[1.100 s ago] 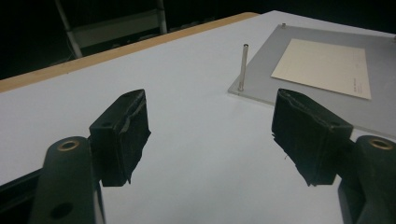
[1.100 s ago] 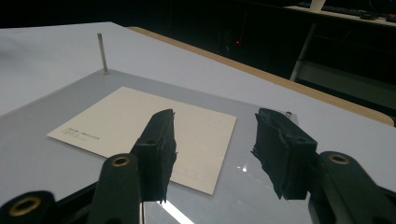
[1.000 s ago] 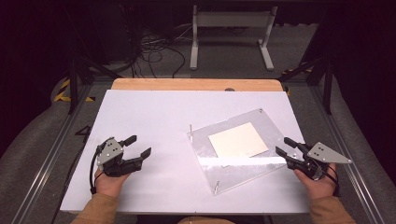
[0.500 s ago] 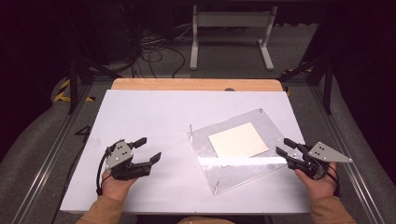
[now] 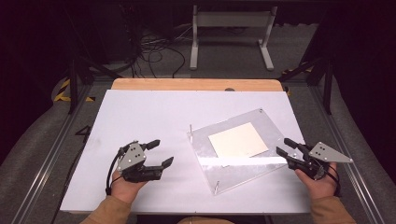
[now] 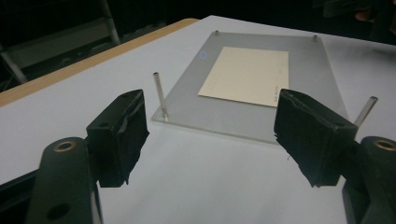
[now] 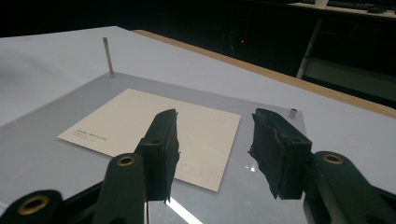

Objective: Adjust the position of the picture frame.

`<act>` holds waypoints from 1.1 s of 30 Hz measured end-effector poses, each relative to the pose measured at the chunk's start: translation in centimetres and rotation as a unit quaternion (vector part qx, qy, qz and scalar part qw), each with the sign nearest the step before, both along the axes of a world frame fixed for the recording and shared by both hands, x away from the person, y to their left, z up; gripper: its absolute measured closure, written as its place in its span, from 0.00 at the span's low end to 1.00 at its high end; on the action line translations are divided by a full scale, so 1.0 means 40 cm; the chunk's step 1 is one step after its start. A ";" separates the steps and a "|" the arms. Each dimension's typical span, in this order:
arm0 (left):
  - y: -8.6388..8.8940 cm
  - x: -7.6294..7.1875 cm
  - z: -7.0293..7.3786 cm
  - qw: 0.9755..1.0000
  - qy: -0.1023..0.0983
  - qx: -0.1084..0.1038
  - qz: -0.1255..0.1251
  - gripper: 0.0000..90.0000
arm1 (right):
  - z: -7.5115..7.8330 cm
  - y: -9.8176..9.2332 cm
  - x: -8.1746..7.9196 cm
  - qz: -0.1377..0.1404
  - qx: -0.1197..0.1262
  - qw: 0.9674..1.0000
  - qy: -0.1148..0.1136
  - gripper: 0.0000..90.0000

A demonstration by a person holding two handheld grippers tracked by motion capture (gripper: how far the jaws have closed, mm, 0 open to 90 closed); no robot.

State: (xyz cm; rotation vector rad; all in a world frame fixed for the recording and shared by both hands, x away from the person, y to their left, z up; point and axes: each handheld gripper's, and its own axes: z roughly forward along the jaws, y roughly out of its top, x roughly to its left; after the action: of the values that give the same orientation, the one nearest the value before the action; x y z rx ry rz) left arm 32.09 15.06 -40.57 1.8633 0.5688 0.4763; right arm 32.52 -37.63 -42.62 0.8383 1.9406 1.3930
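A clear acrylic plate [image 5: 219, 163] lies skewed on the white table, right of centre, with thin metal pins [image 5: 190, 129] standing at its corners. A cream card [image 5: 238, 140] lies flat on the plate. My left gripper [image 5: 161, 151] is open, low over the table just left of the plate, and aims at it. In the left gripper view the wide-apart jaws of my left gripper [image 6: 212, 126] frame the plate's near edge [image 6: 219, 128] and a pin [image 6: 160, 95]. My right gripper [image 5: 283, 146] is open at the plate's right edge. In its own view my right gripper [image 7: 217, 140] hovers over the card [image 7: 140, 121].
The white sheet [image 5: 140, 116] covers a wooden tabletop whose far edge [image 5: 196, 84] shows. Beyond the table stand a white metal frame [image 5: 231, 32] and loose cables [image 5: 154, 51] on the floor. Metal rails [image 5: 51, 154] run along both sides.
My left gripper has moved right and slightly toward me, closing in on the plate's left corner. My right gripper has stayed in place.
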 end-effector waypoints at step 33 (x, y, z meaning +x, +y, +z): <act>-0.257 -0.008 -0.035 0.988 0.049 0.005 -0.148 0.26 | -0.005 -0.015 -0.013 -0.005 0.012 1.000 0.016 0.56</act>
State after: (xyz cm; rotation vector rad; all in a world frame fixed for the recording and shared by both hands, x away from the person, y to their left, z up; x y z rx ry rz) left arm 31.75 4.79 -41.98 1.9482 0.3450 0.1926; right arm 32.00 -38.23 -42.82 0.8849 1.9455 1.4076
